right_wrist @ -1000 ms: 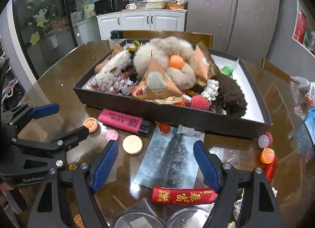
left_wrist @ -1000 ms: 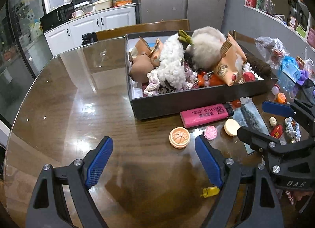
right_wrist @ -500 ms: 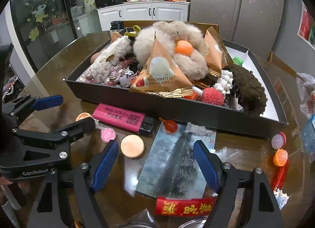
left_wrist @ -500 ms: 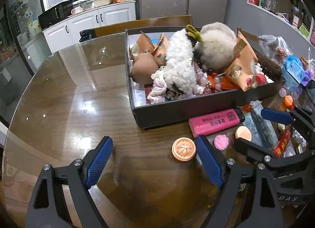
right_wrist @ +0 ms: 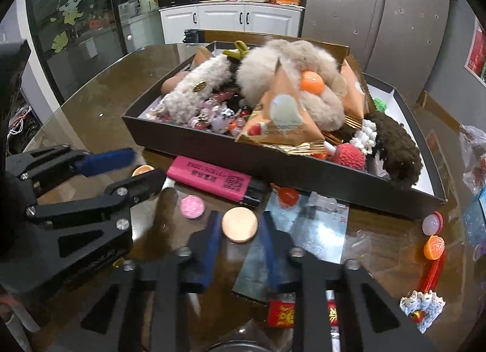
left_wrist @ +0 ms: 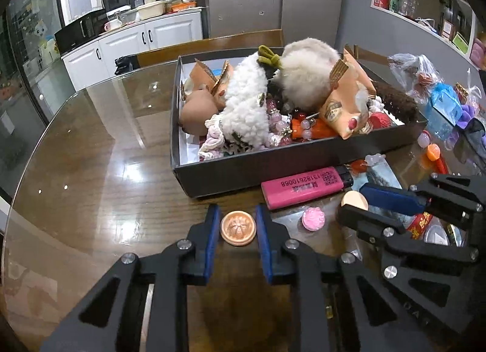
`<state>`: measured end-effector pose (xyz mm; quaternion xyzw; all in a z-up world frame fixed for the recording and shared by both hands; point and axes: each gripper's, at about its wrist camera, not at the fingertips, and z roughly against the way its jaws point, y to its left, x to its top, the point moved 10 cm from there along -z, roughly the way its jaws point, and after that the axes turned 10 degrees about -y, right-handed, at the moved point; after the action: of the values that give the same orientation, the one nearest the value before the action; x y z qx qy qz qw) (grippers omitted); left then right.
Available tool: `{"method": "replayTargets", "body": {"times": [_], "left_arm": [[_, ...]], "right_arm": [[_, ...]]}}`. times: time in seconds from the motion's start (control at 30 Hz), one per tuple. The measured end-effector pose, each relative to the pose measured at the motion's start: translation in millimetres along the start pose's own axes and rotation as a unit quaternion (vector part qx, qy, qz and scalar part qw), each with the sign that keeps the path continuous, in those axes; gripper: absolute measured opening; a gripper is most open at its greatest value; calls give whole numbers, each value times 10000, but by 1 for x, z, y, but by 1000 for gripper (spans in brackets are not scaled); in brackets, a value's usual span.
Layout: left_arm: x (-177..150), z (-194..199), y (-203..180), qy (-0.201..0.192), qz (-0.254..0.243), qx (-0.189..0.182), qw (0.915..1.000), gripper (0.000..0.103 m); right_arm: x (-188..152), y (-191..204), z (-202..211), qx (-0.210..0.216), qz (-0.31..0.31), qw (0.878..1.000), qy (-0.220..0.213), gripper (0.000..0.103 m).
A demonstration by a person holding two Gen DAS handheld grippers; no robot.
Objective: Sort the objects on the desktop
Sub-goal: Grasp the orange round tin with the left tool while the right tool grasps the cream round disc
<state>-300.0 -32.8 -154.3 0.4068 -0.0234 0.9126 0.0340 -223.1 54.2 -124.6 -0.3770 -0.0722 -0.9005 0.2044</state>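
Observation:
My left gripper is shut on an orange patterned disc that rests on the wooden table; the blue pads touch its two sides. My right gripper is shut on a plain peach disc, also on the table. A pink lighter lies in front of the dark box, which is full of plush toys, beads and snack packets. A small pink disc lies between the two grippers. The right gripper shows in the left wrist view, and the left gripper shows in the right wrist view.
A photo card lies under the right gripper. A red charm, an orange slice toy, a white-red ball and plastic bags crowd the right side. The table's left half is bare glass over wood.
Both grippers moved forward and closed: the left one onto the orange patterned disc, the right one onto the peach disc. Both were wide open half a second ago.

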Motion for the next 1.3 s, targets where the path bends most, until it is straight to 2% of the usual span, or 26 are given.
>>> {"method": "replayTargets", "body": {"times": [0.33, 0.5, 0.97, 1.3], "left_arm": [[-5, 6, -1, 42, 100, -58, 9999, 24], [-2, 14, -2, -35, 121, -67, 9999, 24], [42, 58, -9, -501, 123, -77, 9986, 24], [78, 73, -19, -821, 235, -192, 9962, 24]], "right_arm": [[1, 11, 0, -7, 0, 10000, 26, 24], [-3, 0, 11, -55, -8, 10000, -31, 24], [29, 2, 43, -116, 20, 9991, -404, 24], [60, -20, 73, -235, -69, 9972, -700, 25]]}}
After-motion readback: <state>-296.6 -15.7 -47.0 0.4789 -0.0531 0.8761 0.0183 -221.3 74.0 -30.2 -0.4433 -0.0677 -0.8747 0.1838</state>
